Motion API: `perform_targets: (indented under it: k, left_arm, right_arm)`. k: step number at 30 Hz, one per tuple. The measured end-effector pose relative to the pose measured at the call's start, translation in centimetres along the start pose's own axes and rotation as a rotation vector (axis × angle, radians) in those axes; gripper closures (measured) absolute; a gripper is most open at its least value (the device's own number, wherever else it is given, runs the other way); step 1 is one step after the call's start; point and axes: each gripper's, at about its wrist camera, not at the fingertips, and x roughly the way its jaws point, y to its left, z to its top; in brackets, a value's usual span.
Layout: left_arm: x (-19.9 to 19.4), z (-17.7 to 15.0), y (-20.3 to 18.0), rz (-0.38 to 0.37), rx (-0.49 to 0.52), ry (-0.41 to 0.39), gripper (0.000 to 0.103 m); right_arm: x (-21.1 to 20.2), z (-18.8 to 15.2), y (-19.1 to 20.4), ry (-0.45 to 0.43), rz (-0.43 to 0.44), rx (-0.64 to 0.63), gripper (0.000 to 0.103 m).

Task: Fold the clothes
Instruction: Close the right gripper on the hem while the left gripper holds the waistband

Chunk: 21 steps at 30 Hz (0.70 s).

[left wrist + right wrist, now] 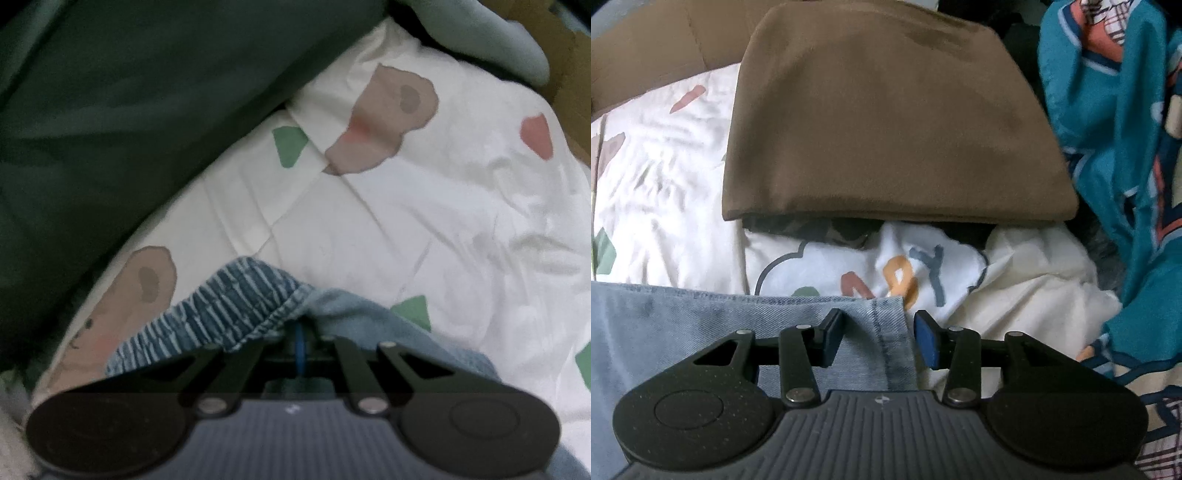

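A pair of light blue jeans lies on the printed bedsheet (406, 206). In the left wrist view its gathered elastic waistband (229, 306) bunches up at my left gripper (301, 332), which is shut on that edge; the fingertips are hidden by the denim. In the right wrist view a flat jeans leg (683, 317) ends in a stitched hem (886, 332). My right gripper (879, 339) stands open astride the hem. One blue pad (927, 343) is off the cloth's right edge, and neither pad presses on the denim.
A folded brown garment (886, 122) lies just beyond the hem, on a white shirt with coloured letters (916, 273). A teal patterned garment (1119, 129) is heaped at the right. Dark green fabric (129, 110) fills the left wrist view's upper left.
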Motion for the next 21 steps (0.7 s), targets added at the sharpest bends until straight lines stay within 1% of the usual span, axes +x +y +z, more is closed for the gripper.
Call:
perform_targets:
  k: [3,5,6,7,8,10,12,13,17,21]
  left_arm:
    - [-0.2,0.2,-0.2,0.0,0.025,0.002,0.1]
    - [0.1,0.3,-0.1,-0.005,0.019,0.005,0.1]
    - [0.2,0.3,-0.1,-0.005,0.017,0.006,0.1]
    - [0.3,0.3,-0.1,-0.003,0.019,0.006,0.1]
    - [0.4,0.3,-0.2,0.0,0.022,0.006,0.1]
    - [0.7,0.4,0.0,-0.007,0.005,0.013,0.1]
    - [0.9,0.6,0.4,-0.019,-0.022,0.023,0.1]
    - [1.0,0.7,0.4,-0.017,-0.018,0.024,0.101]
    - [1.3,0.8,0.0,-0.002,-0.003,0.015,0.101]
    - [1.5,0.8,0.1,0.008,-0.001,-0.001,0.1]
  right_arm:
    - [-0.6,0.0,0.0,-0.018,0.016,-0.024,0.054]
    - [0.1,0.4,0.1,-0.016,0.015,-0.049,0.054]
    - [0.6,0.4,0.1,-0.004,0.017,-0.048,0.056]
    - [1.1,0.5,0.1,0.009,0.019,-0.046,0.072]
    - [1.5,0.6,0.2,0.019,0.005,-0.053,0.076]
    - [1.4,0.7,0.5,0.016,-0.012,-0.077,0.08]
    - [1.2,0.9,0.8,0.014,-0.028,-0.101,0.082]
    - [1.1,1.0,1.0,0.012,-0.036,-0.113,0.083]
    - [0.5,1.2,0.8,-0.005,-0.047,-0.077,0.085]
    - [0.5,1.4,0.9,-0.02,-0.058,-0.076,0.085]
